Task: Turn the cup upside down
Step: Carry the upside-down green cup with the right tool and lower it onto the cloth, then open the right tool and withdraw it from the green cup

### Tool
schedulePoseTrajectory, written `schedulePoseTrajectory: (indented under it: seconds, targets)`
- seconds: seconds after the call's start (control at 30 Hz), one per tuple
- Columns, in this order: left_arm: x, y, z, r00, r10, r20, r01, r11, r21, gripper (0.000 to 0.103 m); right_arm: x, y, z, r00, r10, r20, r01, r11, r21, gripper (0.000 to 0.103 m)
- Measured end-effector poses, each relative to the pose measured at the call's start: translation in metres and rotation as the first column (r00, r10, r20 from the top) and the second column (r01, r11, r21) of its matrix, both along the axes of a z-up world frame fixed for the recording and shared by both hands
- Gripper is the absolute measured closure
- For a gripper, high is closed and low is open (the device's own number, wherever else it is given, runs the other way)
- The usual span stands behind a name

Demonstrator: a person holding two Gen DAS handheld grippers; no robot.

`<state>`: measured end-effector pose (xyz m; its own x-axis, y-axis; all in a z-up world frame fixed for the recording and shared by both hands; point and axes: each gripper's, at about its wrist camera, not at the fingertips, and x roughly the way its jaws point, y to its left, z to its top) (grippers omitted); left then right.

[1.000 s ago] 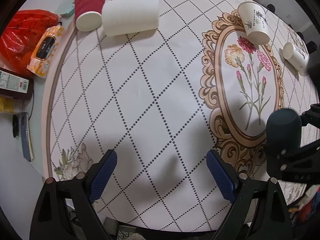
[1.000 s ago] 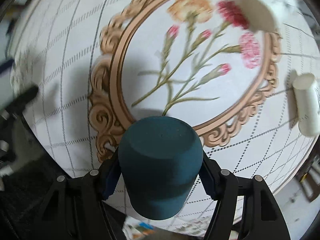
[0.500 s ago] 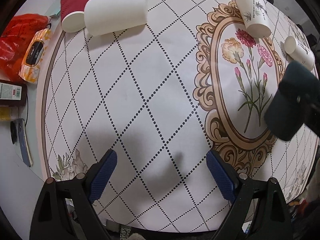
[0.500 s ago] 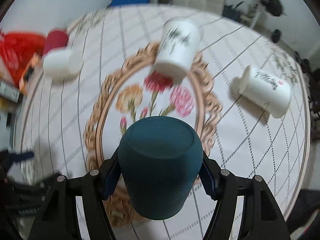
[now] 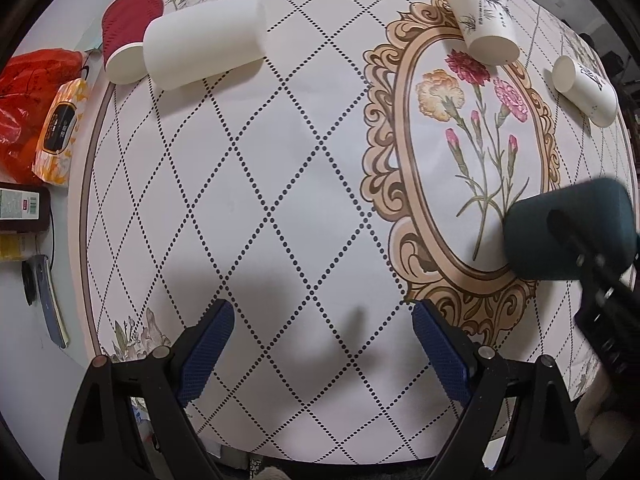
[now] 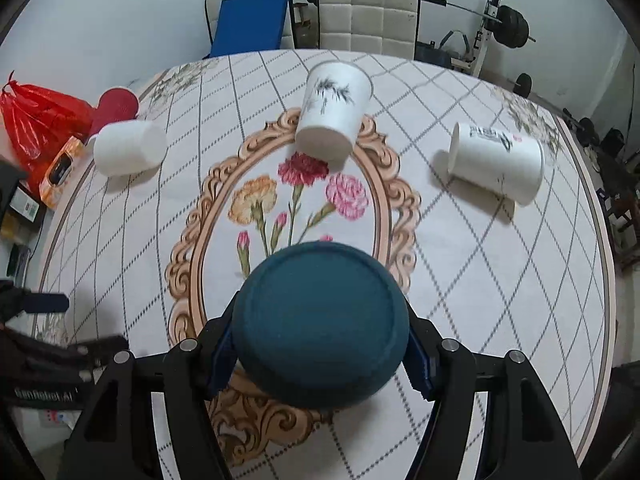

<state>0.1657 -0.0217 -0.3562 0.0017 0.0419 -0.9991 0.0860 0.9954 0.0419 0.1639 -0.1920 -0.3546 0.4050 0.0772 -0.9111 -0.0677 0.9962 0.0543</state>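
Observation:
My right gripper (image 6: 320, 356) is shut on a dark teal cup (image 6: 320, 324), its flat base facing the camera, tipped on its side over the near end of the oval flower frame. The same cup (image 5: 568, 232) shows at the right of the left wrist view, above the table. My left gripper (image 5: 324, 344) is open and empty, low over the near part of the round table (image 5: 280, 180).
Paper cups lie on their sides: a bamboo-print one (image 6: 334, 110), a lettered one (image 6: 496, 164), a plain white one (image 6: 128, 148) and a red one (image 6: 116, 106). A red bag (image 5: 24, 100), tissue pack (image 5: 60, 132) and phone (image 5: 48, 304) lie left.
My right gripper has swung up from looking down at the table to looking across it, tipping the teal cup's base toward the camera. The left gripper has stayed open and moved slightly.

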Motion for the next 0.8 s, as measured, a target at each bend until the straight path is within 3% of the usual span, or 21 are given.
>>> schedulePoseTrajectory:
  seconds: [0.3, 0.43, 0.63, 0.8]
  targets:
    - [0.001, -0.002, 0.013, 0.998, -0.052, 0.034, 0.052, 0.999, -0.012, 0.012, -0.017, 0.001, -0.005, 0.998, -0.044, -0.035, 0.044, 0.999, -0.019, 0.031]
    - [-0.003, 0.000, 0.028, 0.996, -0.066, 0.064, 0.067, 0.998, -0.020, 0.012, -0.019, -0.001, 0.001, 0.996, -0.080, -0.040, 0.079, 0.997, -0.027, 0.010]
    - [-0.010, 0.000, 0.048, 0.988, -0.102, 0.113, 0.107, 0.994, -0.038, 0.012, -0.026, -0.007, 0.018, 0.986, -0.156, -0.061, 0.155, 0.988, -0.024, 0.009]
    - [-0.023, -0.013, 0.065, 0.972, -0.143, 0.186, 0.147, 0.989, -0.007, 0.010, -0.043, -0.013, 0.044, 0.973, -0.228, -0.033, 0.226, 0.973, -0.044, 0.008]
